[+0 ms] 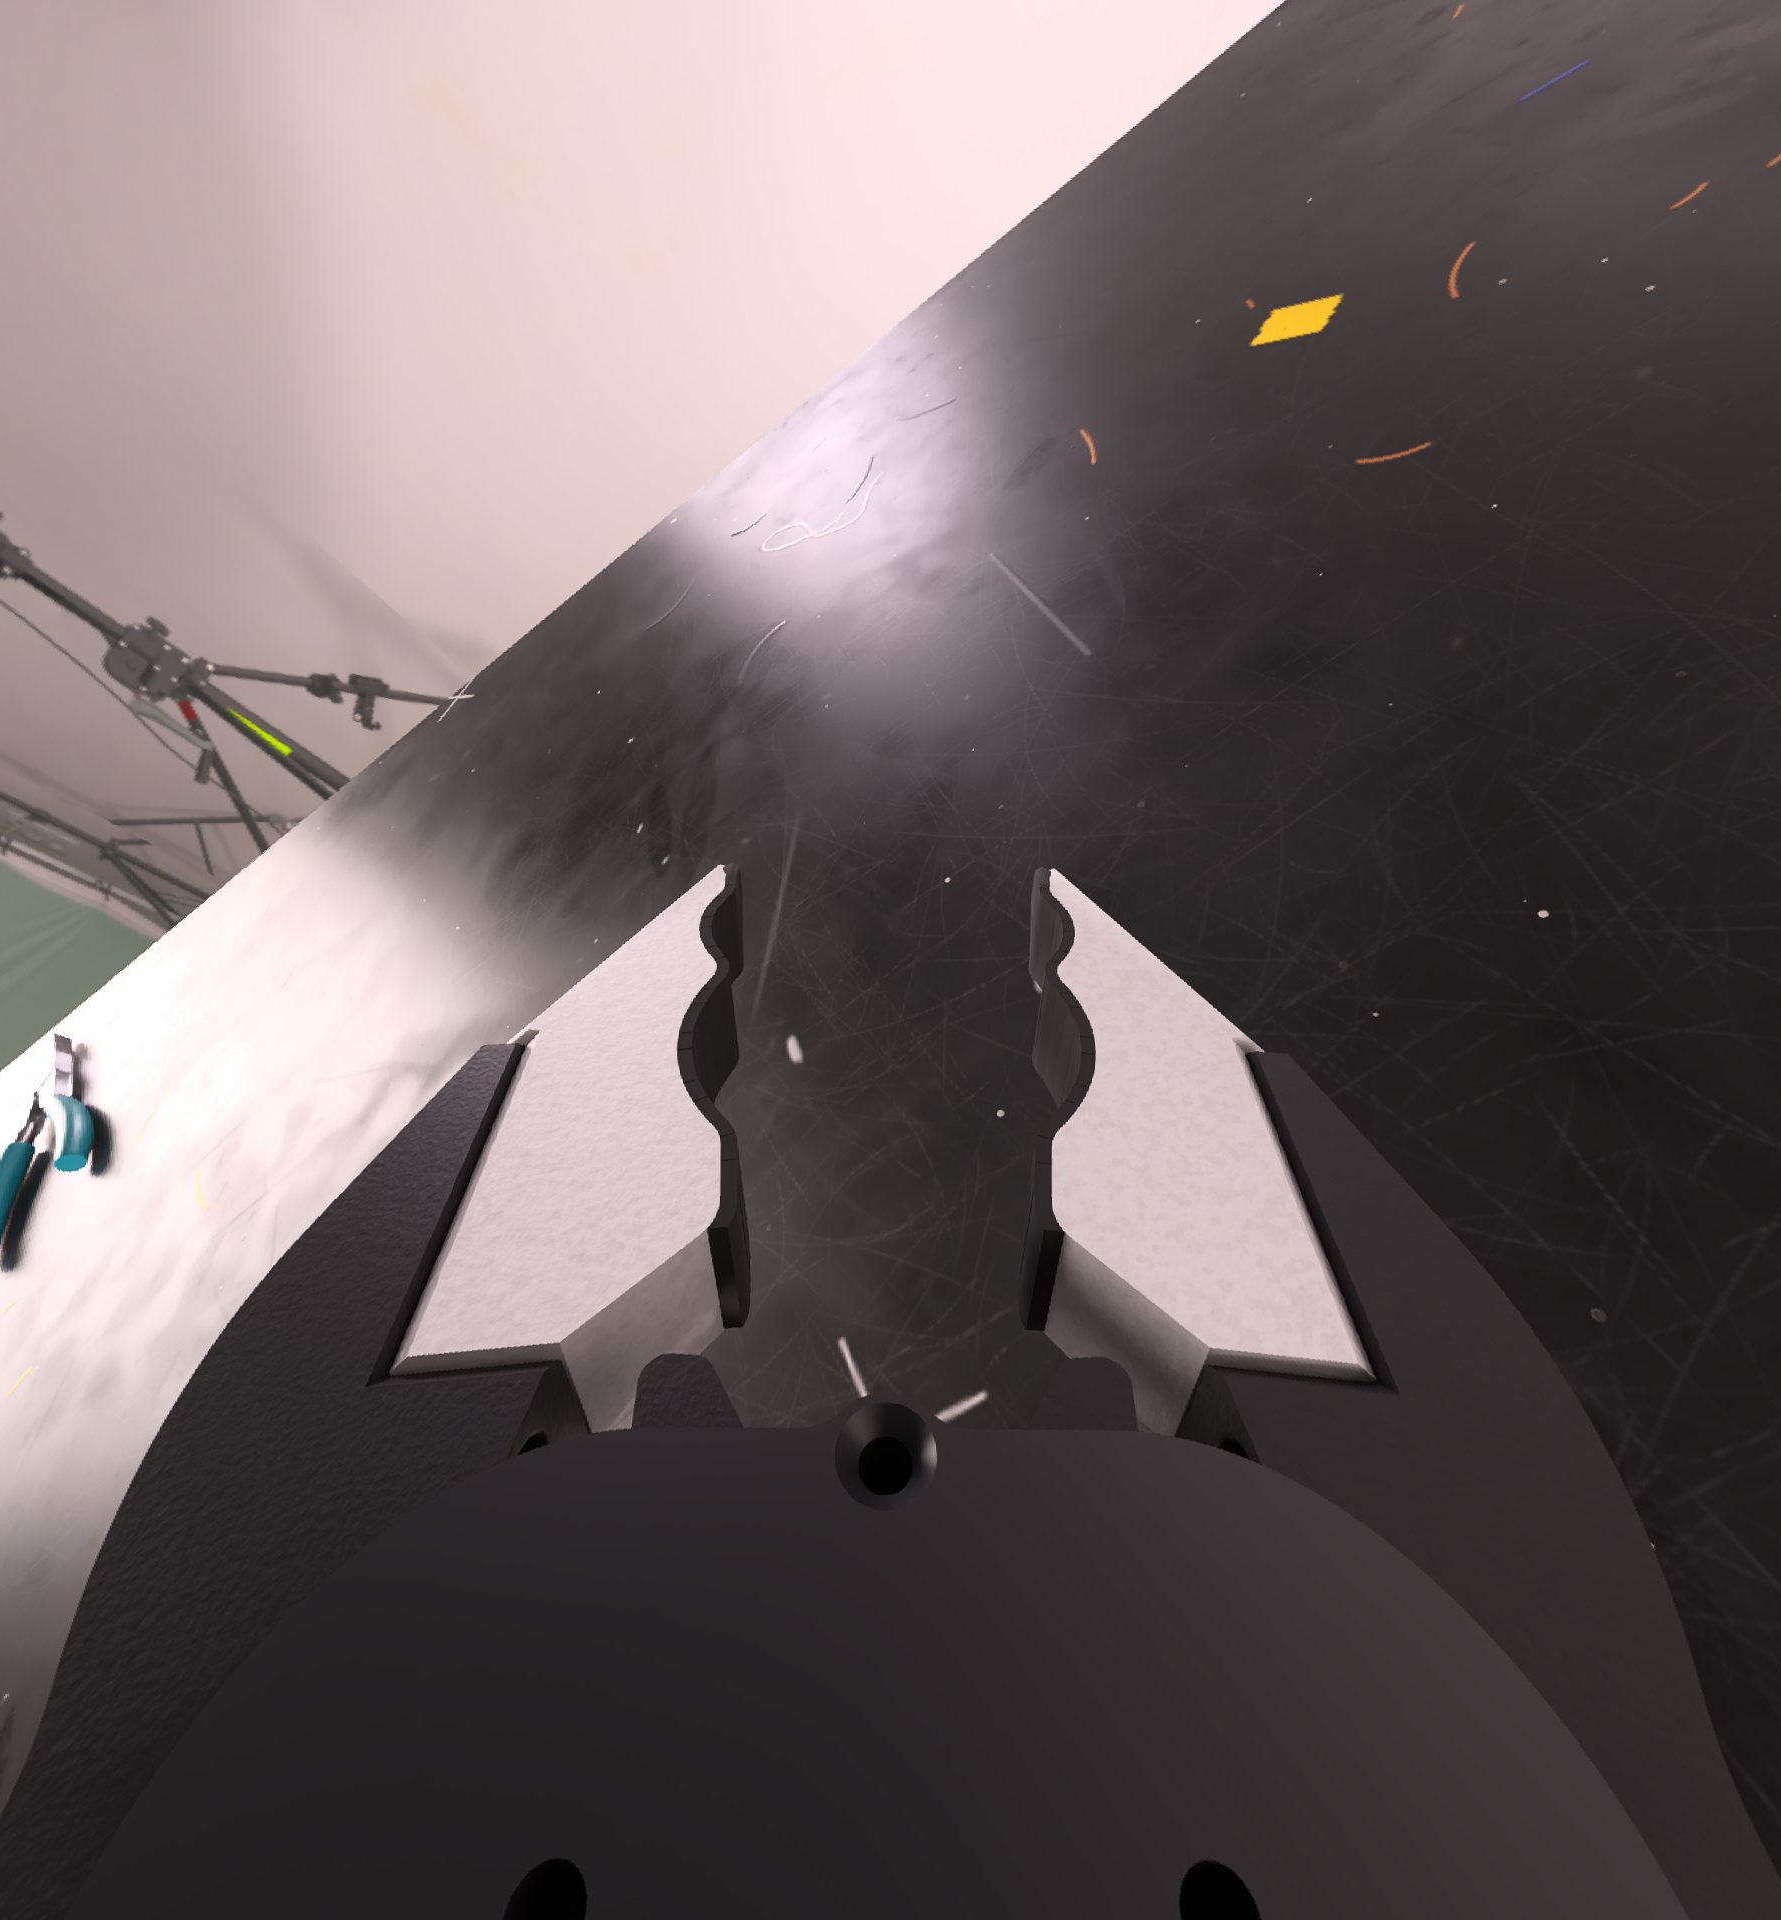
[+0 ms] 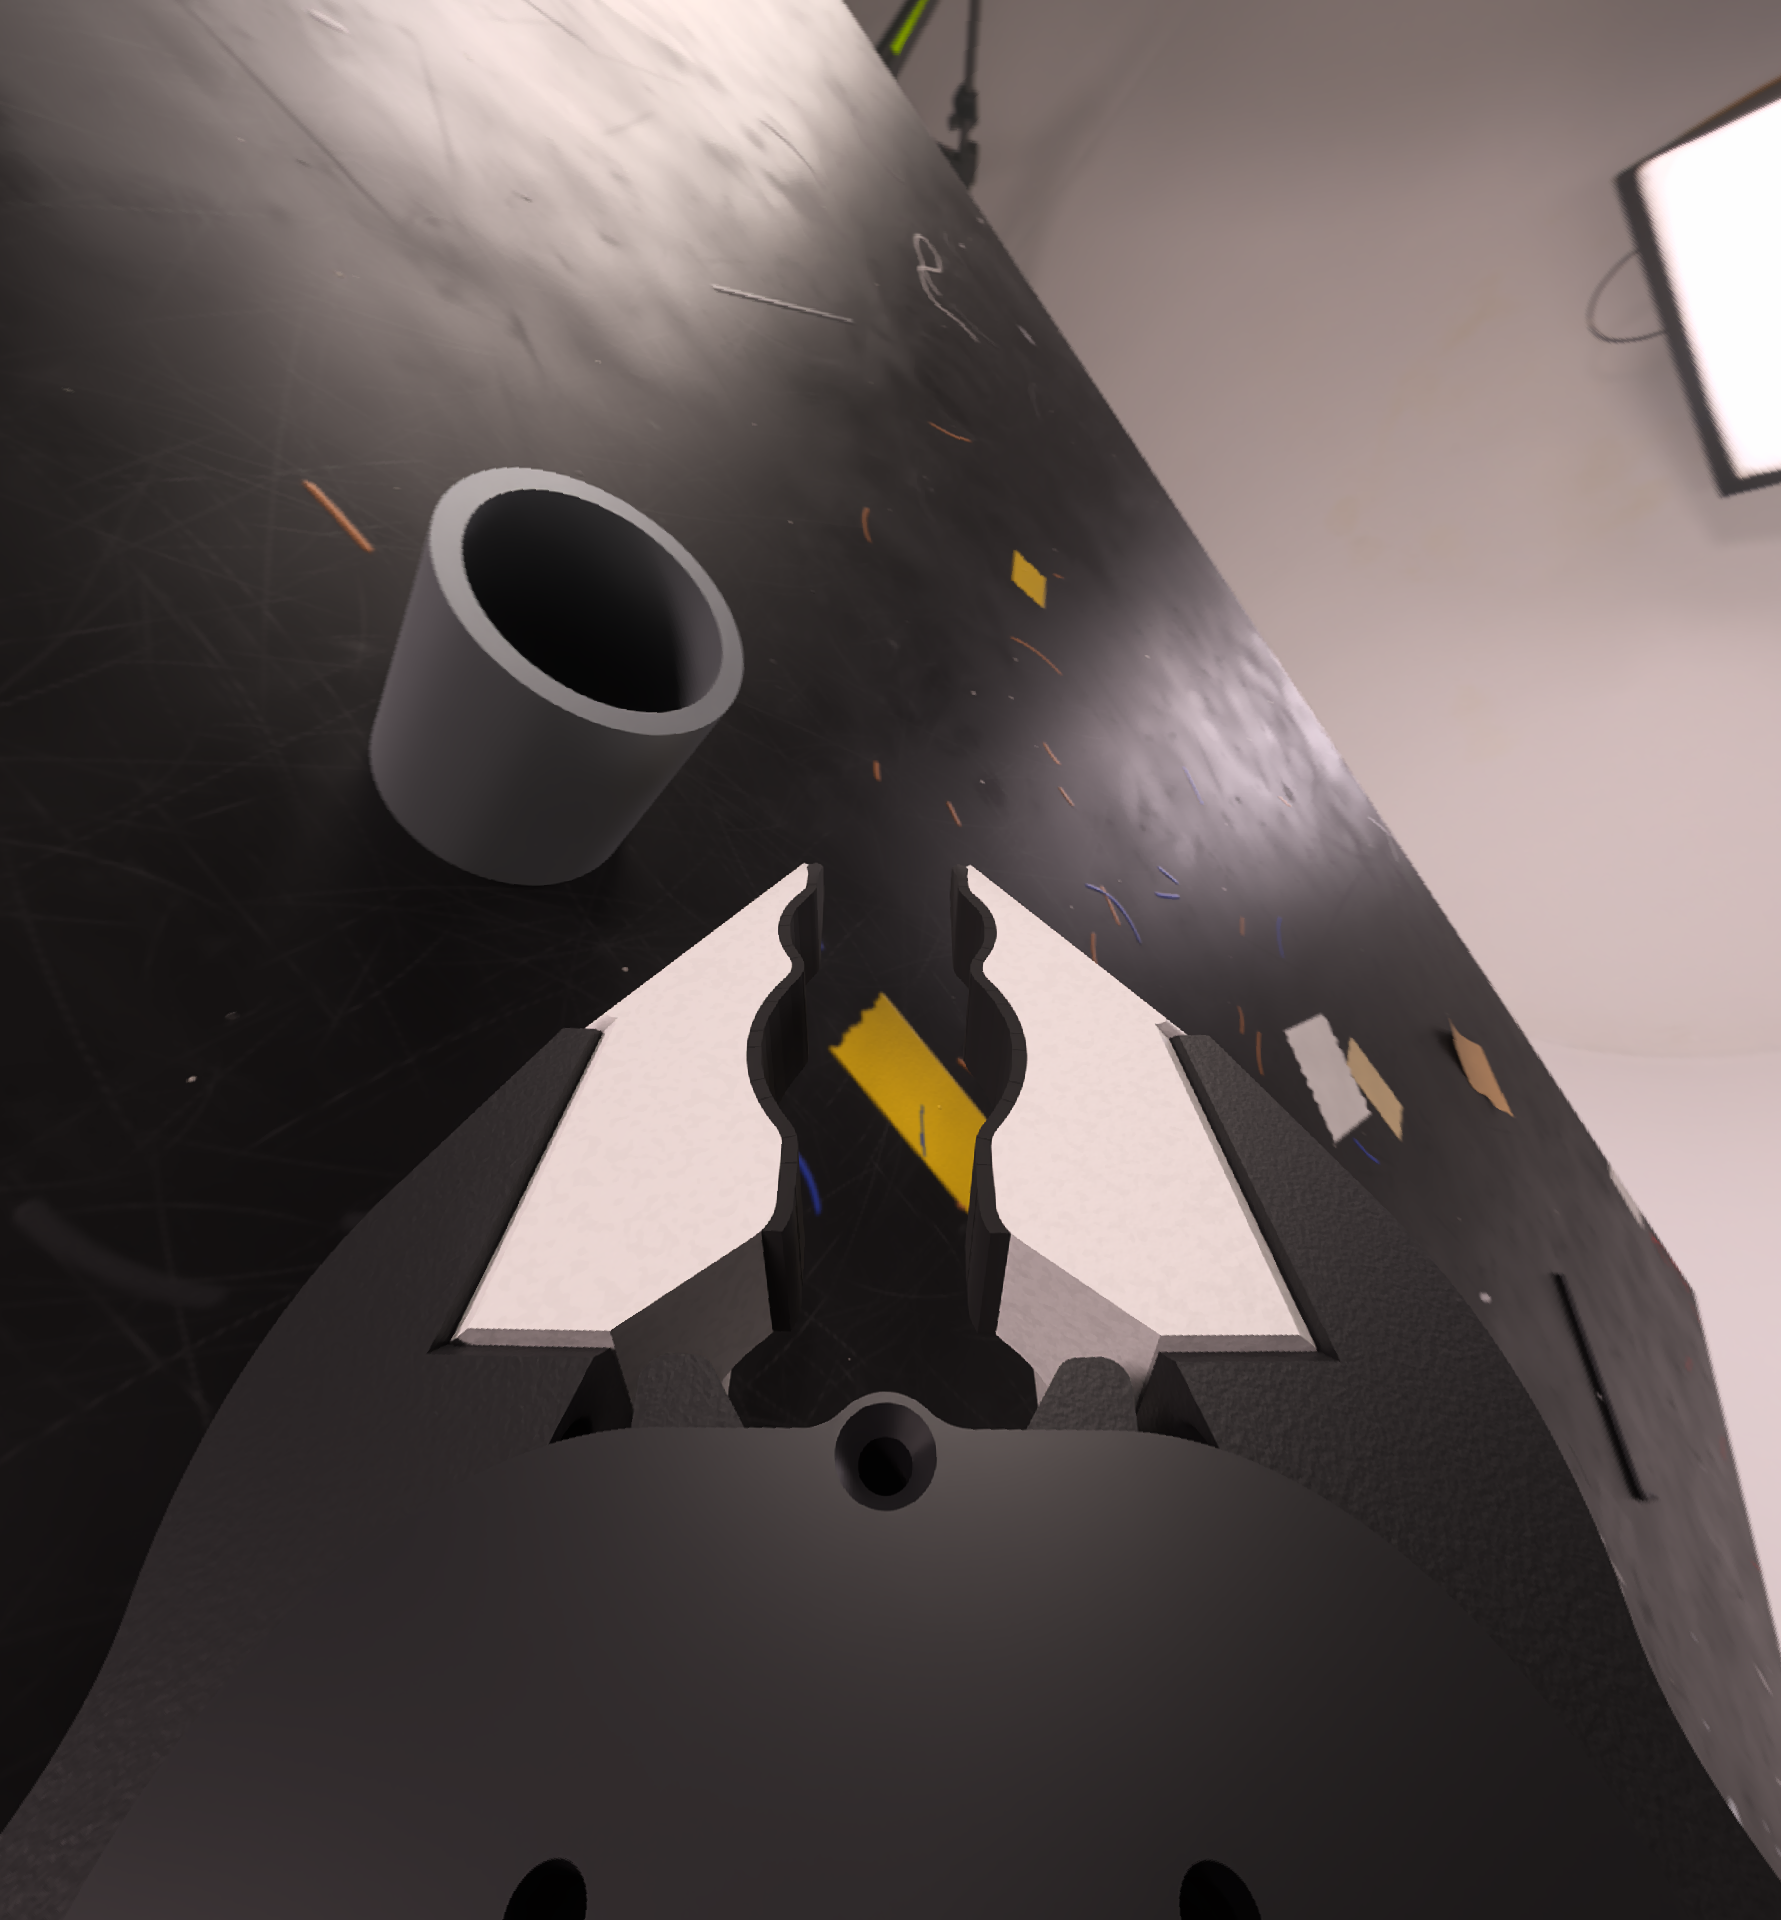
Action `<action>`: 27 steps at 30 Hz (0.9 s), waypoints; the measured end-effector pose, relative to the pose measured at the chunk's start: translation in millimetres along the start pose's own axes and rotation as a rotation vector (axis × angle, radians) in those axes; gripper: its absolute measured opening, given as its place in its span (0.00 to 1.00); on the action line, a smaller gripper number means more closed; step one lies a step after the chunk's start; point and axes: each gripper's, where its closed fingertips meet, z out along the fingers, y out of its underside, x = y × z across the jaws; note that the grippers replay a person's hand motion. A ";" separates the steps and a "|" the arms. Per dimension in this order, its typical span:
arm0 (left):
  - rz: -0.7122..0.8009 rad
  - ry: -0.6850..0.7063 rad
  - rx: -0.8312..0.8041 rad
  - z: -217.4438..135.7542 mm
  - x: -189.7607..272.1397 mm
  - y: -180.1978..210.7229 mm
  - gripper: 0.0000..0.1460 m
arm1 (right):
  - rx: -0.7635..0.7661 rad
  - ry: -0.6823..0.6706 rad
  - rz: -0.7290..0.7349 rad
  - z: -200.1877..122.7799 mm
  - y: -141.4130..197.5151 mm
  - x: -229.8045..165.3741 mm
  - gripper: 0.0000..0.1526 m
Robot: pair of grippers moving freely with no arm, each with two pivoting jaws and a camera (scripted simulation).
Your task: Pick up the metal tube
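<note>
1. On my left wrist view I see the left gripper [image 1: 884, 883] with its jaws spread wide and nothing between them, over bare scratched black desk [image 1: 1385, 935].
2. Far left in that view, close to the desk's edge, lie teal-handled pliers [image 1: 18, 1174]; toward the upper right sits a small yellow tape scrap [image 1: 1296, 318]. No tube shows here.
3. On my right wrist view the metal tube [image 2: 553, 675] stands upright on the desk [image 2: 138, 935], well in from the edge, just ahead and left of the right gripper [image 2: 888, 878].
4. The right gripper's jaws are parted narrowly and empty; a yellow tape strip [image 2: 907, 1091] shows on the desk through the gap.
5. Further right, near the desk's edge, I see white and tan tape pieces [image 2: 1343, 1075], and a lit panel light [image 2: 1759, 270] on the wall beyond.
6. My judgement: the tube is short, thick-walled and rigid, so it will not crush, but smooth grey metal may slip and it probably has some weight.
7. I would widen the right jaws and pinch one wall over the rim, one finger inside the bore, or span the whole body if the opening allows.
</note>
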 end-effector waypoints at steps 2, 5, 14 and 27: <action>0.004 0.003 -0.001 0.2 0.7 -0.3 0.38 | 0.007 -0.038 0.003 -0.3 -0.6 -3.3 0.16; 0.006 0.001 0.002 -0.7 -0.1 -1.7 0.38 | 0.018 -0.094 0.019 -1.1 -1.7 -7.6 0.16; -0.194 0.065 0.085 -8.4 -7.3 -11.1 0.37 | 0.051 -0.379 0.040 -4.4 -7.2 -33.5 0.19; -0.218 0.189 0.177 -16.9 8.8 -27.3 0.34 | 0.029 -0.844 0.027 21.5 -30.9 -73.2 0.59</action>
